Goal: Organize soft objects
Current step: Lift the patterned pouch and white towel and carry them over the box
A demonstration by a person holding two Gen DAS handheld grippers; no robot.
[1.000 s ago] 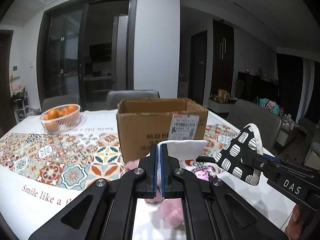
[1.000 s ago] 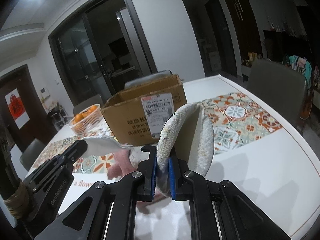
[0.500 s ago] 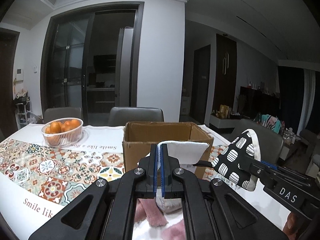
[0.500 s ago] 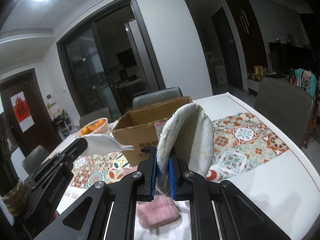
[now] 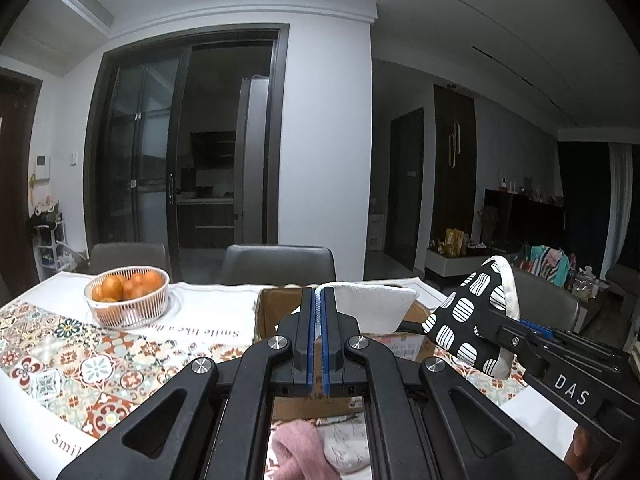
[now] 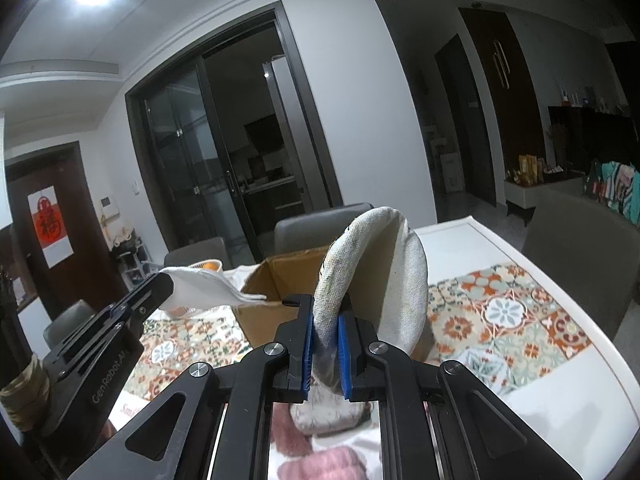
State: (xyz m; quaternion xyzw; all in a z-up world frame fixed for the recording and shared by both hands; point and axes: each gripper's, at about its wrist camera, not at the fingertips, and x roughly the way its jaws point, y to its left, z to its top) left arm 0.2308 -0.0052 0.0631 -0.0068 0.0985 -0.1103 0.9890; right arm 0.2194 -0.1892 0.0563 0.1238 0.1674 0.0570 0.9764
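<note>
My left gripper (image 5: 319, 320) is shut on a white folded cloth (image 5: 372, 308), held up in front of the open cardboard box (image 5: 276, 312). My right gripper (image 6: 325, 344) is shut on a pot holder (image 6: 384, 272) with a cream lining; its outer face shows black with white ovals (image 5: 472, 328) in the left wrist view. Both are raised over the table, side by side near the box (image 6: 272, 292). From the right wrist view the left gripper (image 6: 164, 286) holds the white cloth (image 6: 204, 290) at the left. A pink fluffy item (image 5: 296, 444) and a pale printed cloth (image 6: 324, 412) lie on the table below.
A white basket of oranges (image 5: 128, 296) stands at the back left on the patterned tablecloth (image 5: 80, 360). Grey chairs (image 5: 276, 264) line the table's far side, and another chair (image 6: 580, 248) is on the right. A hand (image 5: 580, 448) shows at the lower right.
Both grippers have risen and tilted up with their cloths. The box now sits lower in both views, and its open top shows.
</note>
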